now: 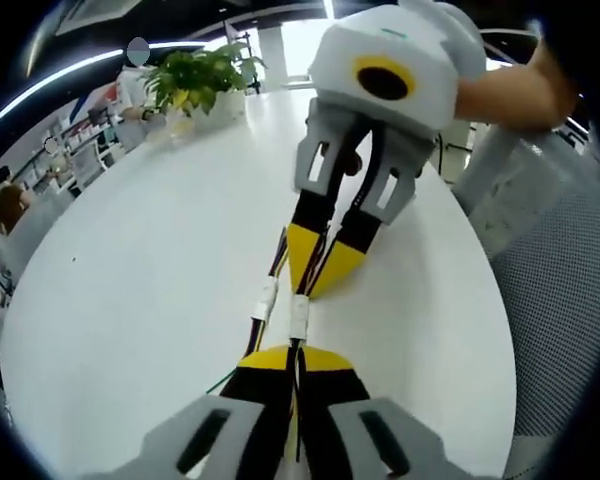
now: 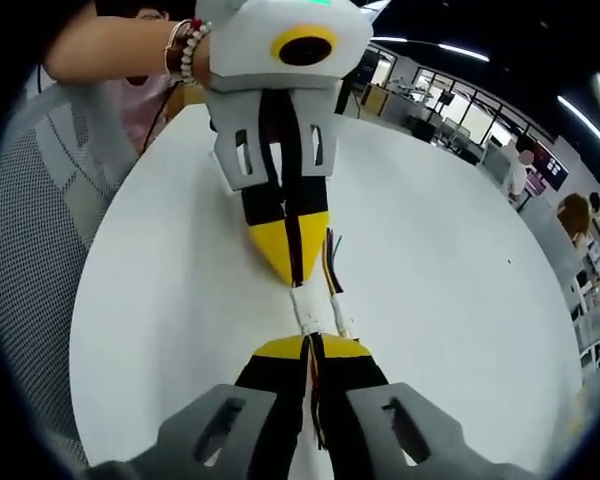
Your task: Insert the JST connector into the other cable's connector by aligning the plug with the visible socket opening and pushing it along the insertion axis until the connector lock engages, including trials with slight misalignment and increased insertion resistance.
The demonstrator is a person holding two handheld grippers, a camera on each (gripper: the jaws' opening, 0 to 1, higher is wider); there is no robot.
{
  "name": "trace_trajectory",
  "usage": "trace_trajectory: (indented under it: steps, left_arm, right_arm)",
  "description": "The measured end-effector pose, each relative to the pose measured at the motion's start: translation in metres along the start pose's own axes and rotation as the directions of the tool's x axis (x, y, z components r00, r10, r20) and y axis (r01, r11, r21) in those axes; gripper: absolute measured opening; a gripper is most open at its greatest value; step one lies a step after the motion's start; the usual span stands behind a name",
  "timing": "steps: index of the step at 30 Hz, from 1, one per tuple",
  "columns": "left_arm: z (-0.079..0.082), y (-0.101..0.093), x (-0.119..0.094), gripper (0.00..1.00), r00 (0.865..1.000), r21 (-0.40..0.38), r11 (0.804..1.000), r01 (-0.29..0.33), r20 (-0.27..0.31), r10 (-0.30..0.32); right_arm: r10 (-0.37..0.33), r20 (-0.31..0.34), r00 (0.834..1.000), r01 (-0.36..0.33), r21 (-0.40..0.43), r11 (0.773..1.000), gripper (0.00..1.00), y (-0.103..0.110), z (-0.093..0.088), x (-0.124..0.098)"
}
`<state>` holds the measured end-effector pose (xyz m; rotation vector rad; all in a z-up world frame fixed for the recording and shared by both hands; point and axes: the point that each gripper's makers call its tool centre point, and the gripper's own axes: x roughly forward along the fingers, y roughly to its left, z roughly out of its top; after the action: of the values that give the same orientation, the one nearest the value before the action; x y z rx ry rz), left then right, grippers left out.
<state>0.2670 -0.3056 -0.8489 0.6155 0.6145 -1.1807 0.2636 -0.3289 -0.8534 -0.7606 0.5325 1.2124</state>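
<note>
Two grippers are nose to nose over the white table (image 1: 130,300), and you've got them lined up pretty much on one axis, which makes sense for a straight push. In the left gripper view, your left gripper (image 1: 295,362) has its jaws pinched together on a cable, wires running back between them, and the white connector (image 1: 299,318) sits just past the tips. The right gripper (image 1: 315,275) comes in from the top, jaws also closed on wires, tips touching that connector's far end. A second white connector (image 1: 266,297) lies just beside it on loose wires. A potted plant (image 1: 202,82) sits well back. In the right gripper view, the same white connector (image 2: 310,310) bridges both sets of yellow tips; whether the lock has clicked, I can't tell.
</note>
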Motion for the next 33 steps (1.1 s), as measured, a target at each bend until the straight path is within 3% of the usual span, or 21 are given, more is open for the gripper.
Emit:
trace_trajectory:
  steps: [21,26,33]
  left_arm:
    - [0.004,-0.003,-0.002,0.05,1.0,-0.01,1.0,0.004,0.022,-0.003]
    - [0.007,-0.001,-0.012,0.09,1.0,-0.027,1.0,-0.01,0.029,0.011]
    - [0.013,0.006,-0.041,0.15,0.996,-0.053,0.996,-0.077,0.045,0.079]
  right_arm:
    - [-0.016,-0.033,0.999,0.016,-0.015,1.0,0.06,-0.002,0.0,-0.004]
    - [-0.03,-0.005,1.0,0.03,0.008,1.0,0.07,-0.006,0.009,-0.012]
    - [-0.046,0.0,0.999,0.046,0.083,0.996,0.12,-0.013,0.007,-0.026]
